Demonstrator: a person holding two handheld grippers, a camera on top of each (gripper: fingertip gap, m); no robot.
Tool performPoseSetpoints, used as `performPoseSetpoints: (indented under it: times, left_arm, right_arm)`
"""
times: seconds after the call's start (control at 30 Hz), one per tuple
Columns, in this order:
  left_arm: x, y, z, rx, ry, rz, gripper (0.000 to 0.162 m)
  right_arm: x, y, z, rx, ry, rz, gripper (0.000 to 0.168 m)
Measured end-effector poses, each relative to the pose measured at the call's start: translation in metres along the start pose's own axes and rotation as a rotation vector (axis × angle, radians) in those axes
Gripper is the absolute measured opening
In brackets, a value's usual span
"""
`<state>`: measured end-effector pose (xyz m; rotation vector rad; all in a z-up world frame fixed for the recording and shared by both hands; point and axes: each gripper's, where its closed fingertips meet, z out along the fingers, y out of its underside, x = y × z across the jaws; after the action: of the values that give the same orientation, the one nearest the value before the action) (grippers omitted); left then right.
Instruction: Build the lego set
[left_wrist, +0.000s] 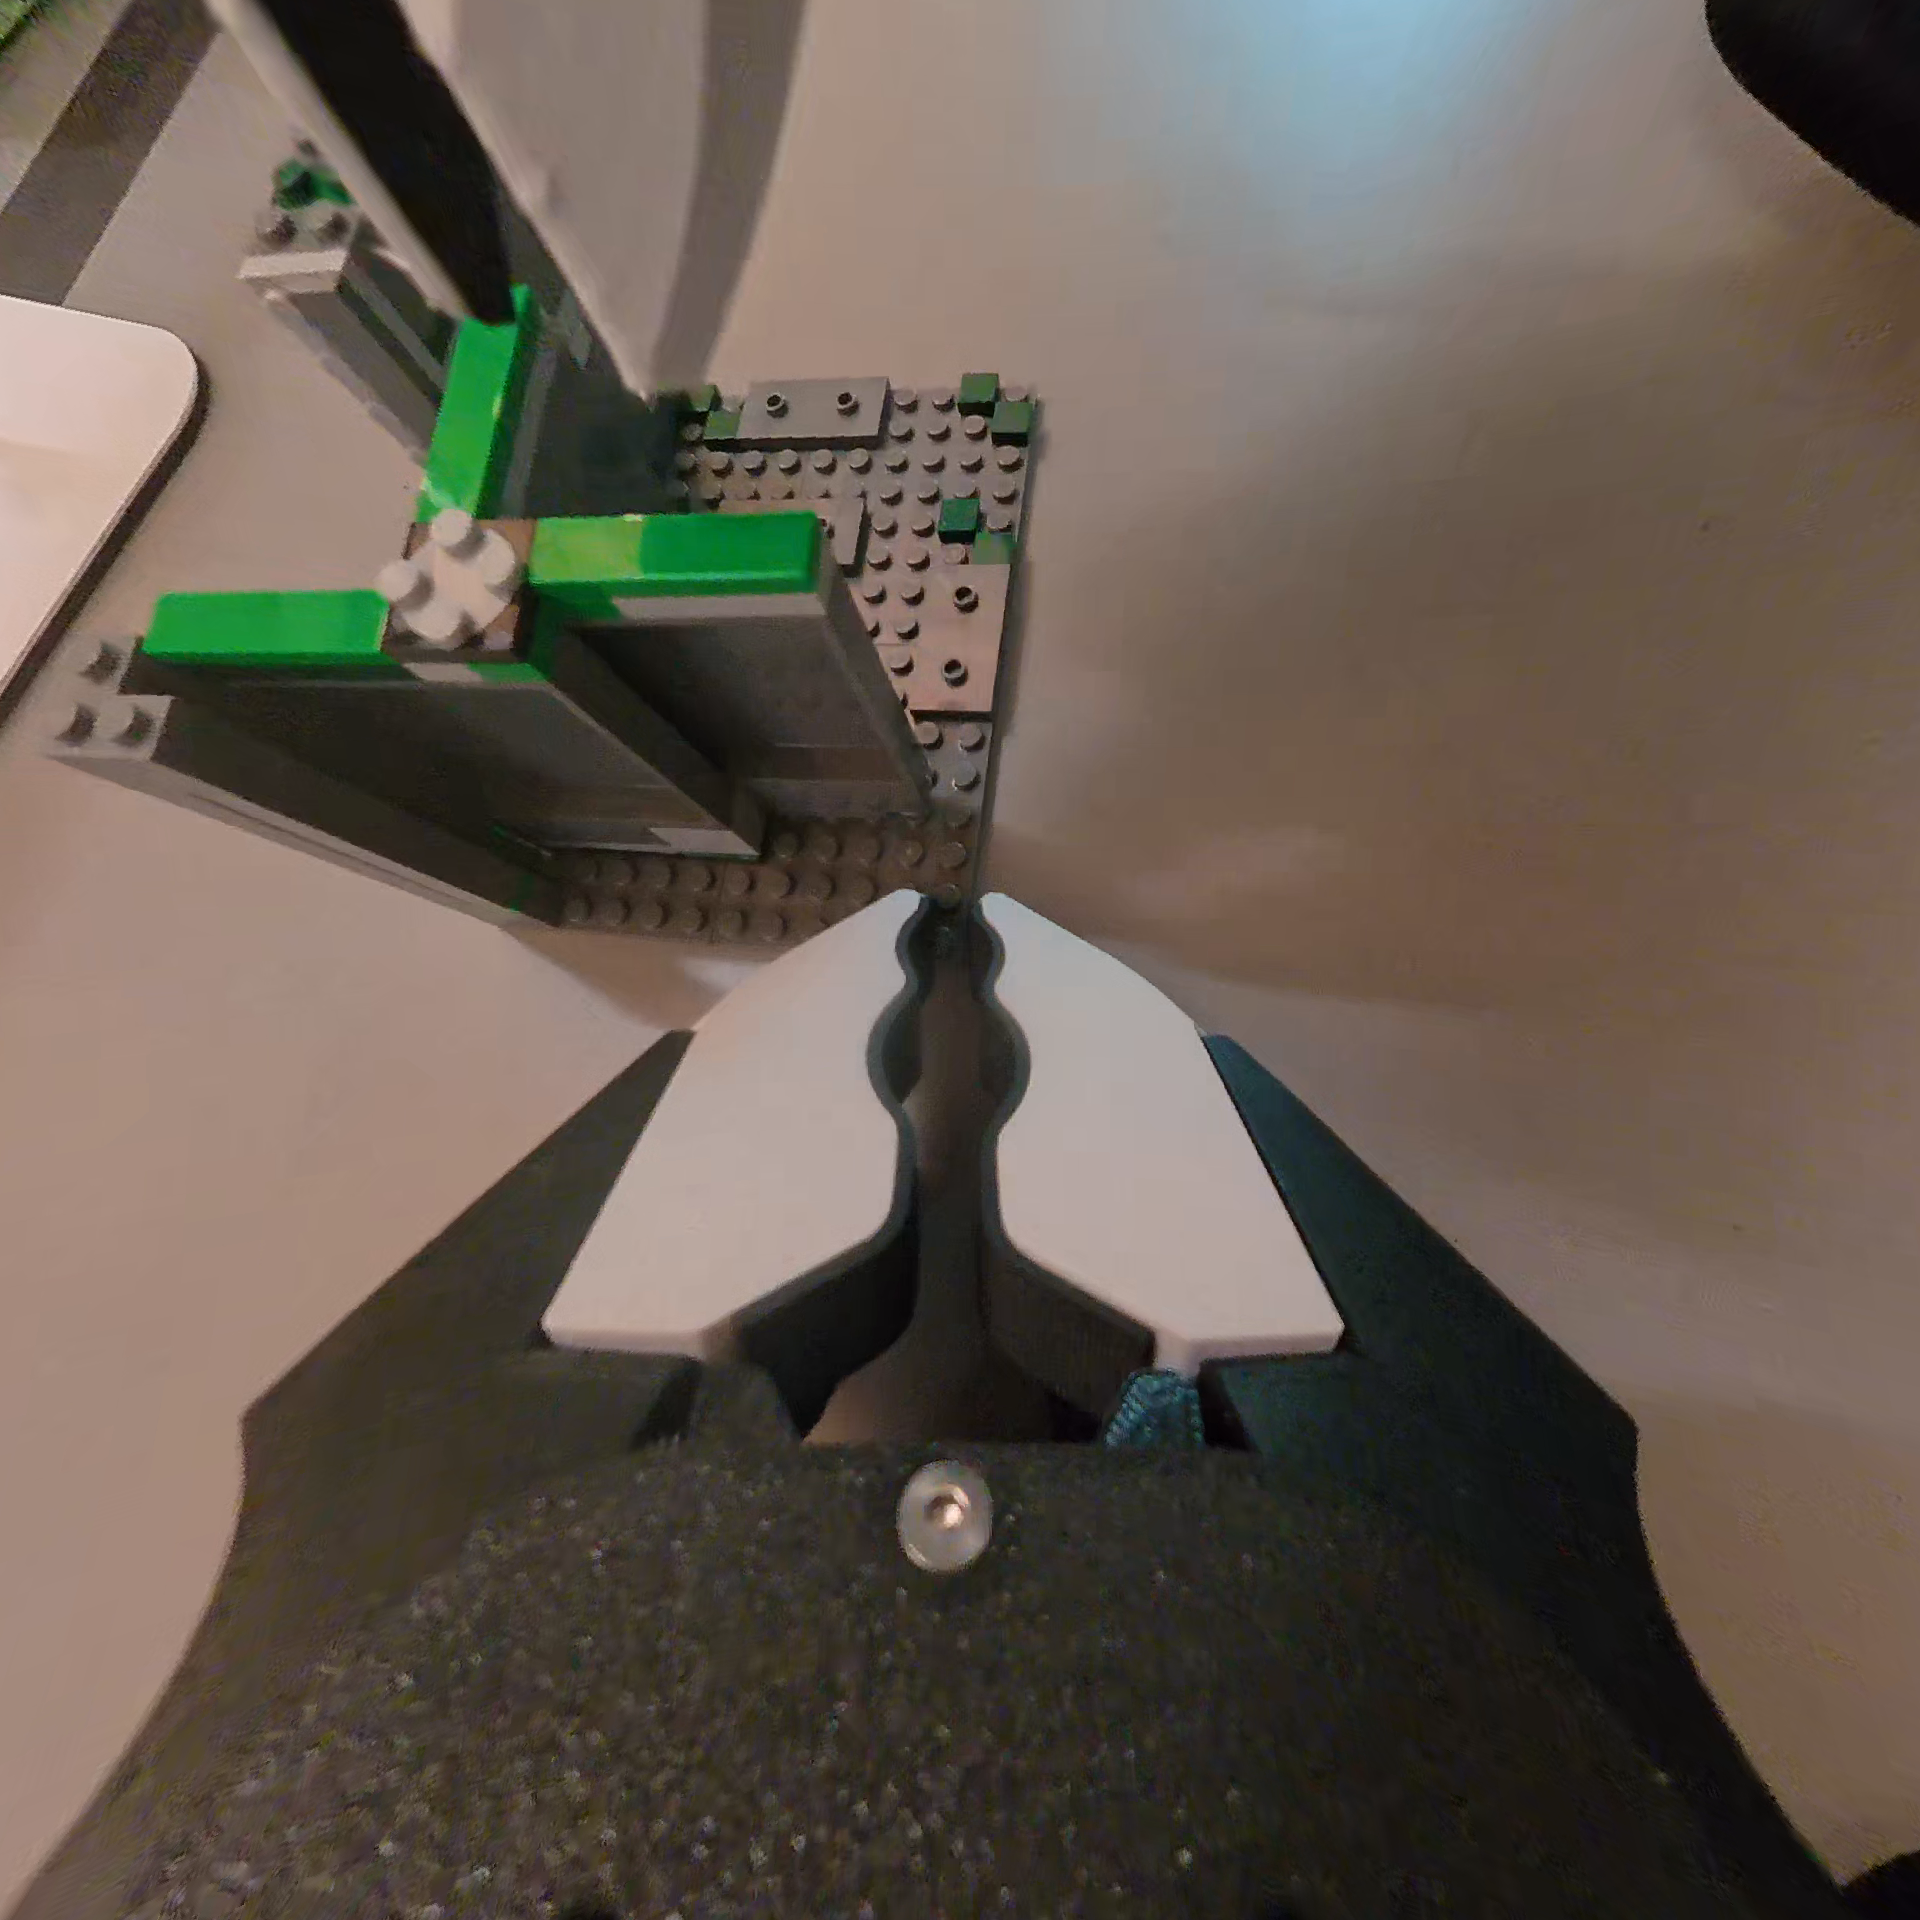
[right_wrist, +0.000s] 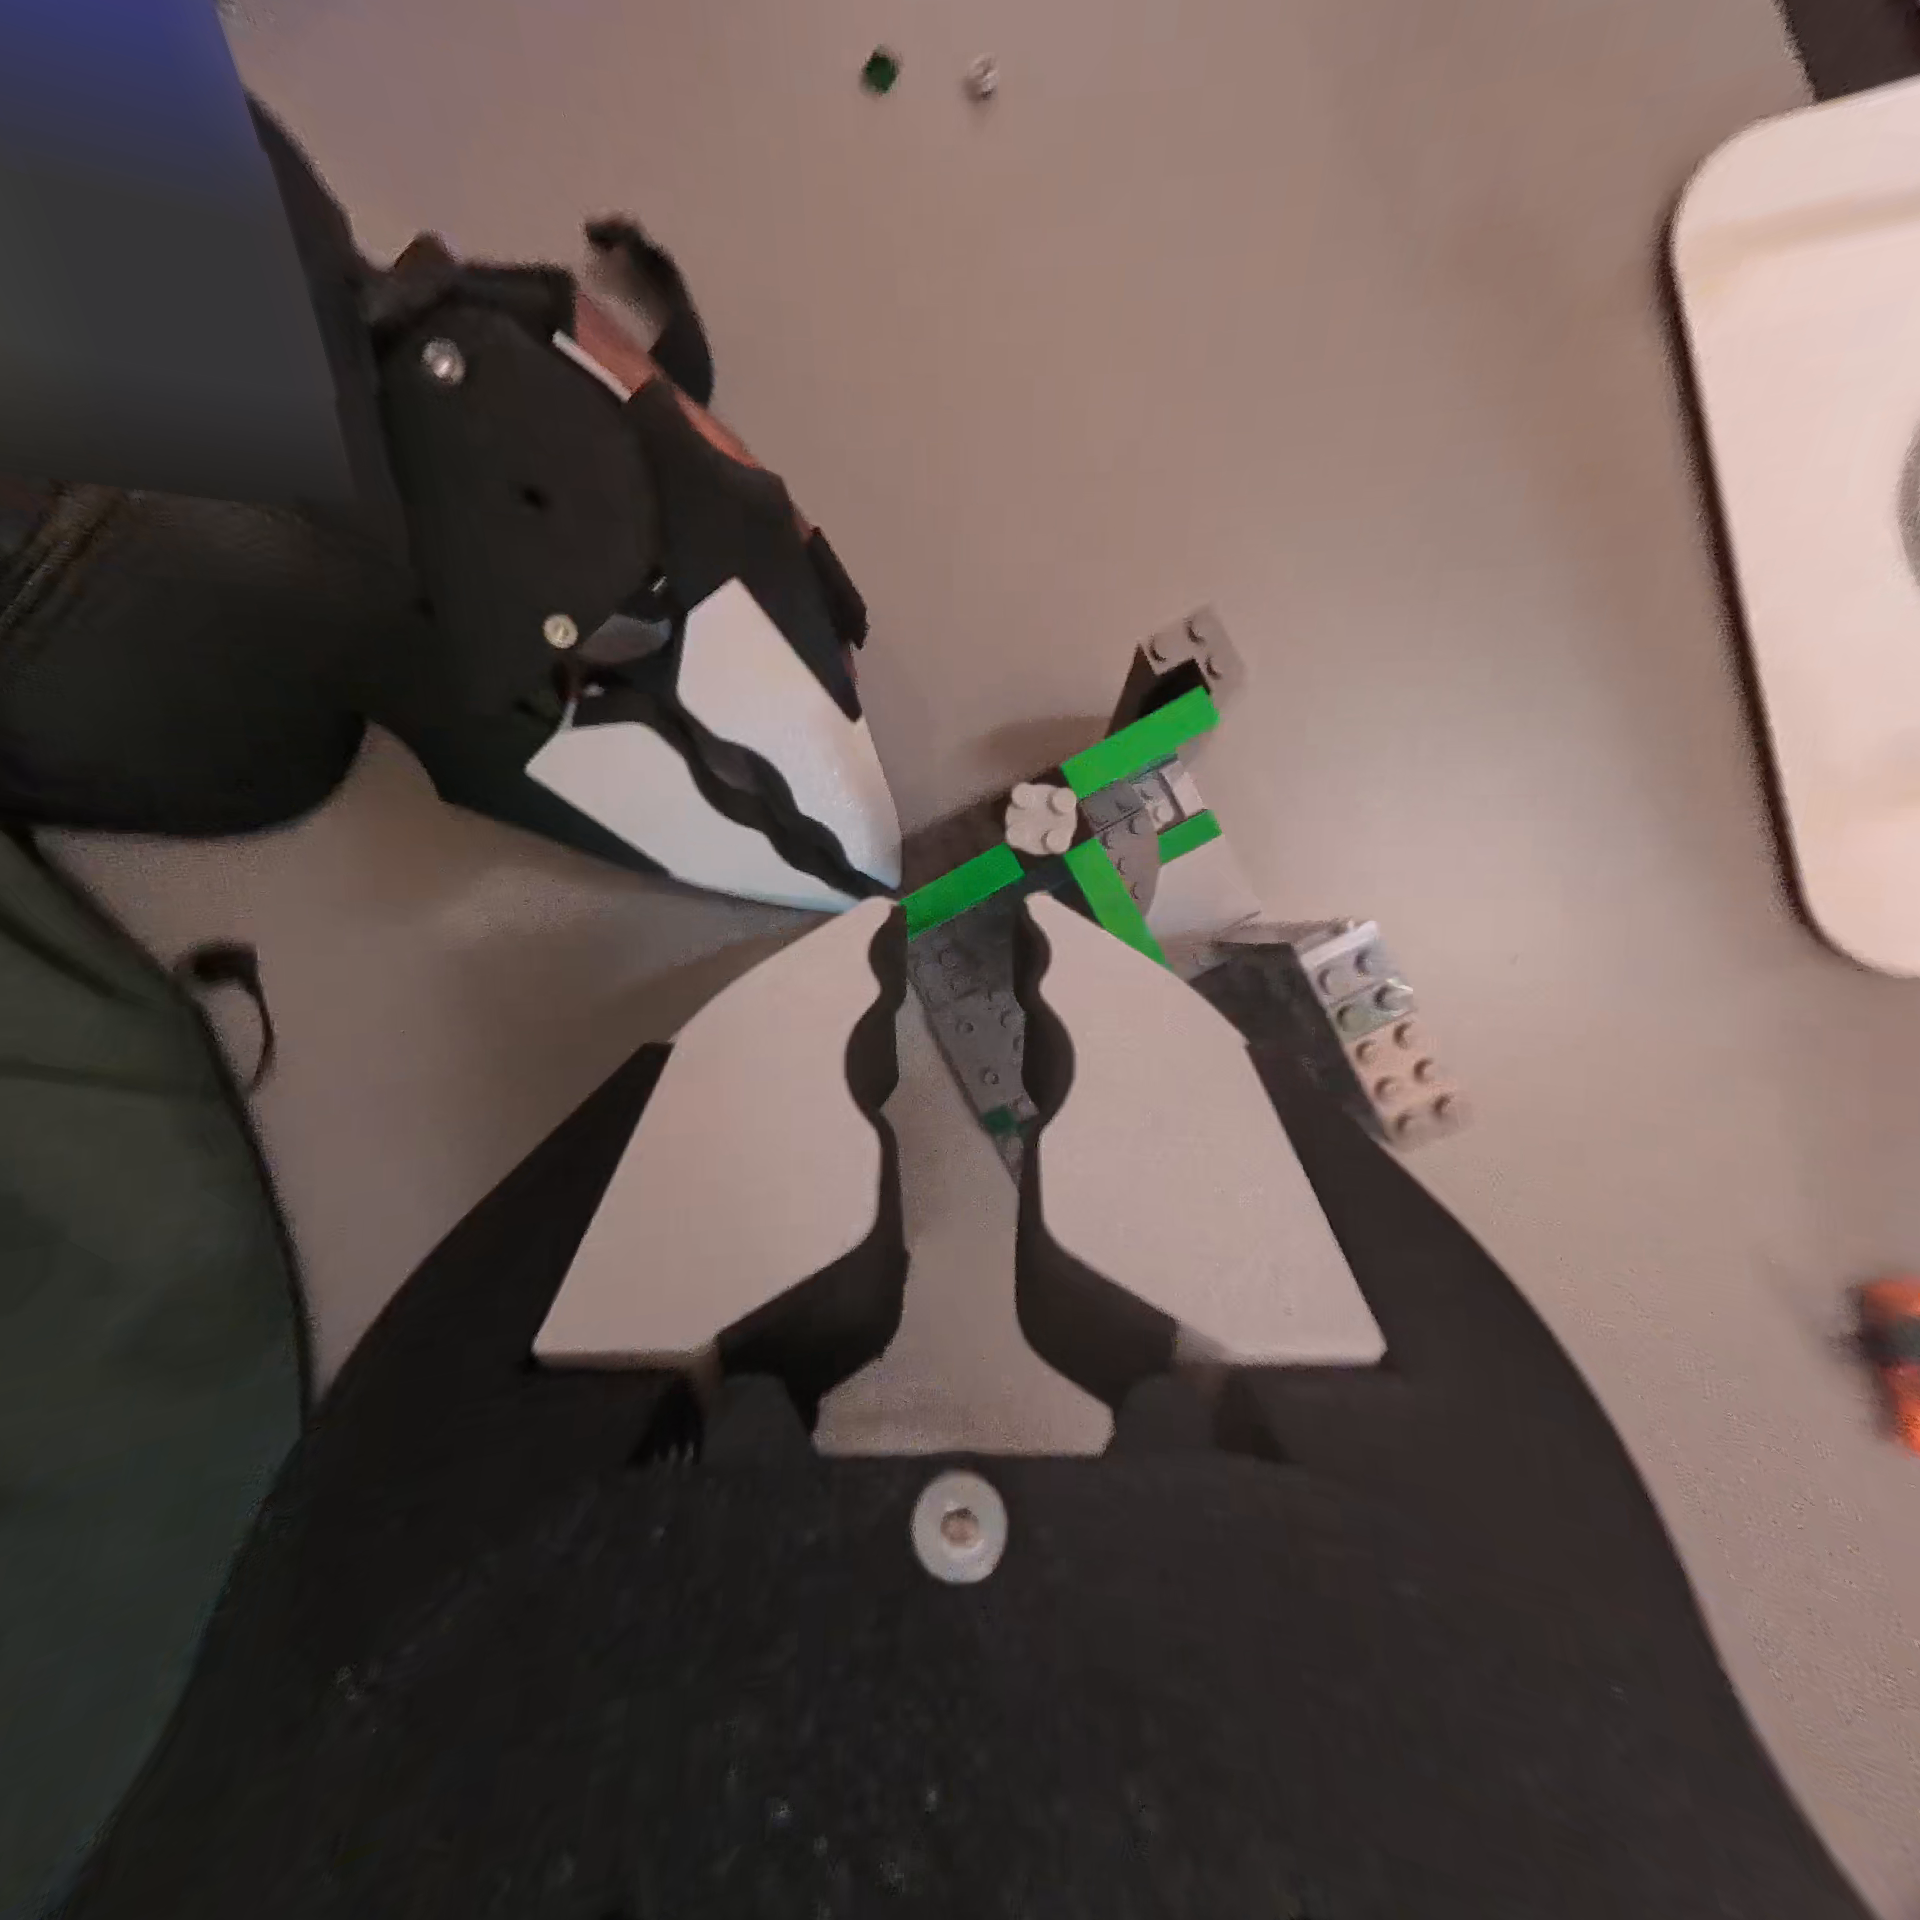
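The lego model (left_wrist: 675, 707) has dark grey walls in a cross, topped with green tiles (left_wrist: 675, 545), and a light grey round piece (left_wrist: 452, 582) at the centre. It stands on a studded dark grey baseplate (left_wrist: 935, 540). My left gripper (left_wrist: 951, 906) is shut on the baseplate's near corner. My right gripper (right_wrist: 961, 906) comes down from above and its fingers close on a green-topped wall (right_wrist: 956, 888). One of its fingers (left_wrist: 436, 187) shows at the top left of the left wrist view. The left gripper (right_wrist: 878, 883) also shows in the right wrist view.
A white tray (right_wrist: 1818, 520) lies to the right of the model and also shows in the left wrist view (left_wrist: 83, 436). A small green piece (right_wrist: 880, 73) and a small grey piece (right_wrist: 982, 78) lie far off. An orange piece (right_wrist: 1891, 1361) lies at the right edge. A dark sleeve (right_wrist: 156, 675) fills the left. The gap from one gripper's tips to the other's is roughly 9 cm.
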<state>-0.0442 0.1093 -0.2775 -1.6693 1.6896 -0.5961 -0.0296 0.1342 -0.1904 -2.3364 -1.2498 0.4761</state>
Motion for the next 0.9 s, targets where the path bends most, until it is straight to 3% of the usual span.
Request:
performPoseSetpoints:
  times: [0.03, 0.2, 0.33, 0.9]
  left_arm:
    - [0.0, 0.0, 0.0, 0.0, -0.001, 0.0, 0.006]
    - [-0.001, 0.0, 0.0, -0.01, -0.025, 0.016, 0.005]
    - [-0.001, 0.0, 0.0, -0.004, -0.017, 0.003, 0.005]
    - [-0.002, 0.0, -0.001, -0.003, -0.014, 0.0, 0.005]
  right_arm:
    - [0.0, 0.001, 0.002, 0.037, 0.01, 0.055, 0.019]
    - [-0.005, 0.008, 0.015, 0.093, 0.018, 0.254, 0.024]
    - [-0.004, 0.008, 0.02, 0.085, -0.011, 0.337, 0.017]
    - [-0.009, 0.009, 0.024, 0.107, -0.186, 0.524, 0.014]
